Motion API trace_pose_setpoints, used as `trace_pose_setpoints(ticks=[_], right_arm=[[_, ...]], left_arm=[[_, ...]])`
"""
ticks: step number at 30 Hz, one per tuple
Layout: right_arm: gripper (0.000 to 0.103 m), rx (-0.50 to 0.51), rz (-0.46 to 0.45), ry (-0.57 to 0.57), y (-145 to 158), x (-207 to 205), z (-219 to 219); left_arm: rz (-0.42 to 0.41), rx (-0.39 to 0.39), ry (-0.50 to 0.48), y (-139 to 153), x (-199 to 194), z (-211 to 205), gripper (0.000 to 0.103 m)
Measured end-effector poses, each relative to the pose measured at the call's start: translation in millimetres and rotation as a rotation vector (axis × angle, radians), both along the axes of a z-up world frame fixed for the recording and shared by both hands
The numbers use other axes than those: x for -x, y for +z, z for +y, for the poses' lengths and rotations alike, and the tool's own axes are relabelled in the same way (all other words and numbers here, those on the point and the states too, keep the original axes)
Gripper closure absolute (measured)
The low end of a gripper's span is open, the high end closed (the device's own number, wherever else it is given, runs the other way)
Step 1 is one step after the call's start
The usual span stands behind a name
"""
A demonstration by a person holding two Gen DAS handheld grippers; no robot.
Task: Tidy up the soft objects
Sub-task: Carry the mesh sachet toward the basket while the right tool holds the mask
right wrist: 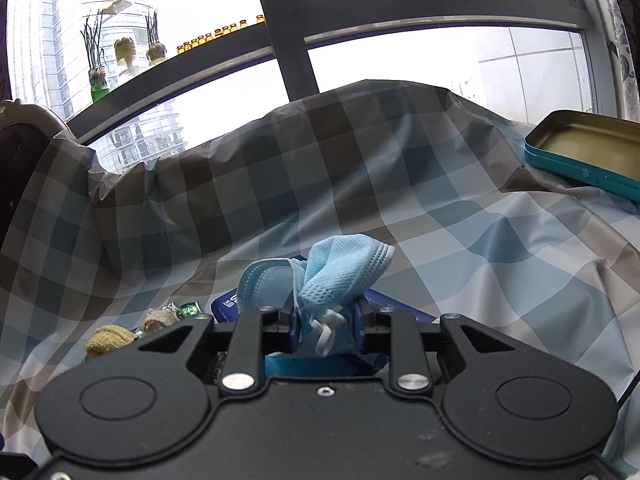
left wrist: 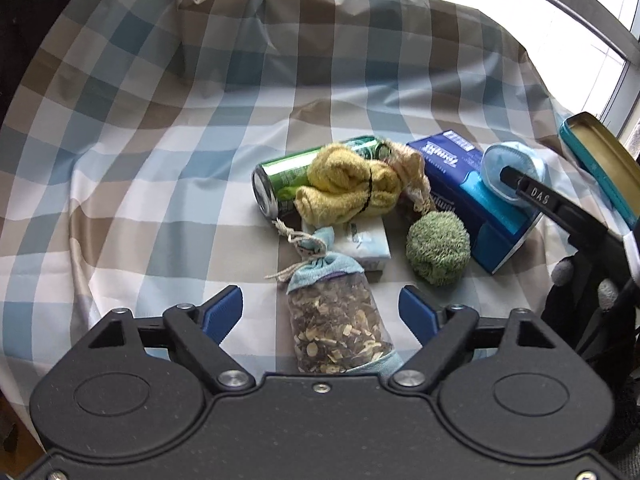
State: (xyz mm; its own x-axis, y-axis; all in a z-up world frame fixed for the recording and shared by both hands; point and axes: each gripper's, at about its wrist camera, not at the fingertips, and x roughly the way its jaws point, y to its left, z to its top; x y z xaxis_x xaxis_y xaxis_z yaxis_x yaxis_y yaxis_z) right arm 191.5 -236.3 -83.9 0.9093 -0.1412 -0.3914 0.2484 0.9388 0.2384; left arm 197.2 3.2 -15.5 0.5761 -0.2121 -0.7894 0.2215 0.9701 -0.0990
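Legible marking is scarce. The black finger of the right gripper [left wrist: 505,173], seen from the left wrist view at the right of the scene, carries raised letters reading "DAS". The blue tissue box [left wrist: 460,176], lying on the checked cloth to the right of the green can [left wrist: 280,176], bears white script on its top face that appears to read "Tempo", repeated on its near side; the smaller lines beside it are too fine to read. The can's printing is blurred and not legible. The small white tissue packet [left wrist: 366,246] near the centre shows a printed mark, unreadable. In the right wrist view, white characters on the blue box edge cannot be made out.
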Motion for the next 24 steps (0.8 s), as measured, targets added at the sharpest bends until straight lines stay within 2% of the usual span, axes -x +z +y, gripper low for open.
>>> trace_pose_setpoints(ticks=[6, 12, 13, 14, 15, 18, 24], right_arm=[[0.079, 0.009, -0.002, 0.006, -3.7, -0.9, -1.4], [0.078, 0.001, -0.002, 0.003, -6.3, -3.9, -4.8], [0.078, 0.005, -0.003, 0.003, -6.5, -4.0, -4.4], [0.078, 0.012, -0.003, 0.004, -6.8, -3.9, -3.6], [0.078, 0.016, -0.004, 0.004, -6.9, -3.9, -2.7], [0.078, 0.007, -0.006, 0.011, -6.4, -3.6, -2.0], [0.079, -0.051, -0.013, 0.018, 0.5, 0.2, -9.1]], left_arm=[[0.119, 0.005, 0.027, -43.3, -10.1, -10.3, 0.022], [0.147, -0.001, 0.032, -60.1, -18.5, -20.5, 0.024], [0.126, -0.01, 0.034, -58.7, -18.5, -22.6, 0.029], [0.1, -0.022, 0.032, -56.6, -17.0, -24.3, 0.052], [0.08, -0.032, 0.024, -54.1, -17.1, -25.7, 0.057], [0.091, 0.038, 0.018, -48.8, -19.4, -20.5, 0.063], [0.037, 0.047, 0.024, -26.1, -11.8, -17.2, 0.063]])
